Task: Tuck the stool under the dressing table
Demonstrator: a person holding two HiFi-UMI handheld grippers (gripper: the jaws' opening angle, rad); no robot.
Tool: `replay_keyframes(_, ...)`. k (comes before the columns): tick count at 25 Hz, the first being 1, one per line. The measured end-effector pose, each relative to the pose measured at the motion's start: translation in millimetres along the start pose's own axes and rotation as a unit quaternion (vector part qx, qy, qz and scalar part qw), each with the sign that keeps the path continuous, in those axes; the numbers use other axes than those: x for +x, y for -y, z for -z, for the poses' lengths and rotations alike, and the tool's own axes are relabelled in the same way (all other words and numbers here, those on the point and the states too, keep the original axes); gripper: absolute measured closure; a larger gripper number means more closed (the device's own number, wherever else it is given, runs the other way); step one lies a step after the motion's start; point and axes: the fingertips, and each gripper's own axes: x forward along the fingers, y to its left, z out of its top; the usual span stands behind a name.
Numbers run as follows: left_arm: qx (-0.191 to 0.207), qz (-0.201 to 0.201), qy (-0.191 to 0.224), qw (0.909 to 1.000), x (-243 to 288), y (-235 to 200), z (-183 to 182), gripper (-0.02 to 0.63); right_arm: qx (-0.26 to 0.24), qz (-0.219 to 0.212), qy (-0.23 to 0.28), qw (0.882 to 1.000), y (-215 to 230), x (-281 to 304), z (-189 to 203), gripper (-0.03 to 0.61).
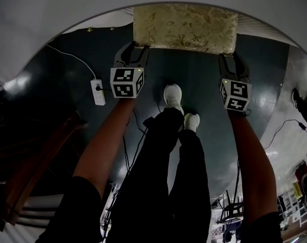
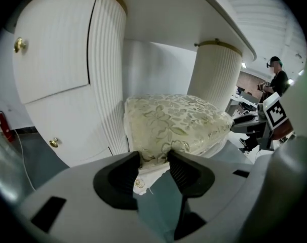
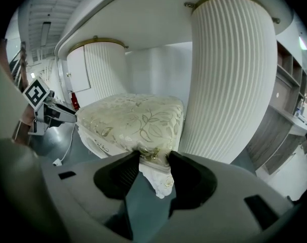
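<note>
Clamping the stool (image 1: 184,28) by both near cushion corners, left gripper (image 2: 153,162) and right gripper (image 3: 153,162); lodged part-way under the dressing table (image 2: 158,14); liable to scrape the fluted pedestal (image 3: 229,85) if shoved askew.

Stool (image 1: 184,28): padded seat in cream fabric with gold leaf pattern, white frame and trim beneath; stands upright, partway into the kneehole, near edge out in front. Dressing table (image 2: 57,59): white, curved top, fluted rounded pedestals either side of the stool, gold trim, brass knobs.
</note>
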Motion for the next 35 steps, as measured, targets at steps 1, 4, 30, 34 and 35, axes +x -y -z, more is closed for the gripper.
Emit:
replay_keyframes(1,0.001,0.003,-0.001,1.0,1,1,0,0.416,-0.002,-0.002,0.001,1.0,1,0,0,0.364)
replay_keyframes(4,0.007,0.006,0.006,0.9999,2,0,-1,0.414,-0.002,-0.005,0.001,1.0,2,2,-2,0.364)
replay_keyframes(30,-0.075,0.051,0.126,0.9879,-413,141,-245,0.416,0.084,-0.048,0.102,0.99,-80,-405,-284,0.362)
replay_keyframes(34,-0.123,0.058,0.178,0.9747,-486,159,-302,0.416,0.051,-0.062,0.123,0.989,-97,-467,-350,0.364)
replay_keyframes(35,-0.12,0.063,0.188,0.9727,-505,165,-313,0.416,0.047,-0.065,0.132,0.988,-102,-485,-365,0.364)
